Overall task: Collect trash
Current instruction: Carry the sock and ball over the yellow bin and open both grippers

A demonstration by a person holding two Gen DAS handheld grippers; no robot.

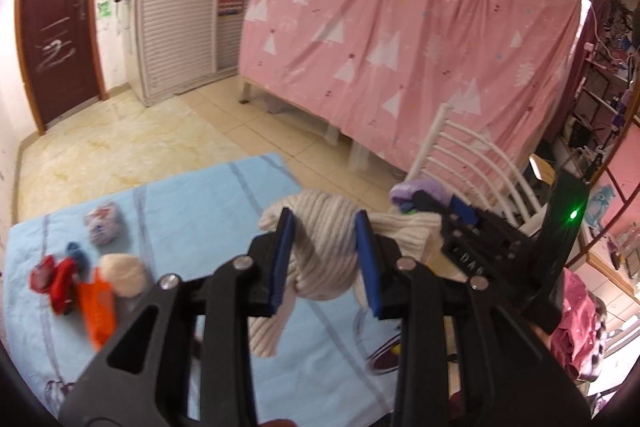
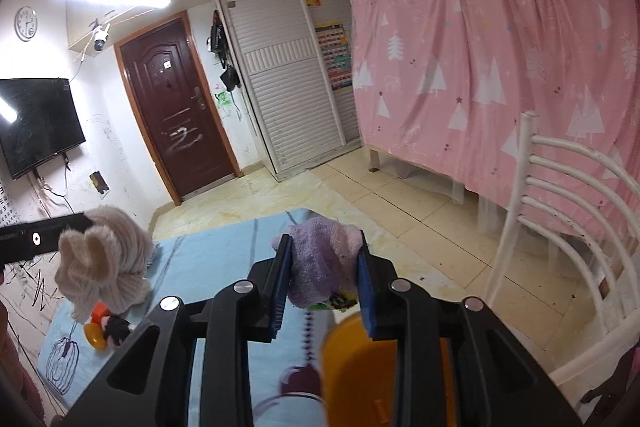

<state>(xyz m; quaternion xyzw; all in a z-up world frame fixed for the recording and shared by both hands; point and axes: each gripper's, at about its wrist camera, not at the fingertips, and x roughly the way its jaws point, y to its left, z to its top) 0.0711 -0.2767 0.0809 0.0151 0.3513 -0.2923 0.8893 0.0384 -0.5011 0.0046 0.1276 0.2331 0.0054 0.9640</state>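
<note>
My left gripper (image 1: 325,259) is shut on a cream ribbed knit cloth (image 1: 320,251) and holds it above the light blue mat (image 1: 180,211). My right gripper (image 2: 325,281) is shut on a purple fuzzy cloth (image 2: 322,263), above an orange bin (image 2: 360,367). The right gripper with the purple cloth also shows in the left wrist view (image 1: 416,193). The cream cloth shows at the left of the right wrist view (image 2: 104,259). On the mat lie a white-pink crumpled ball (image 1: 103,223), red pieces (image 1: 56,277), an orange wrapper (image 1: 98,307) and a cream ball (image 1: 124,273).
A white slatted chair (image 2: 568,227) stands to the right. A pink curtain (image 1: 400,27) covers the bed frame behind. A brown door (image 2: 172,107) and a white louvred wardrobe (image 2: 280,75) are at the far wall. Small toys (image 2: 106,331) lie on the mat.
</note>
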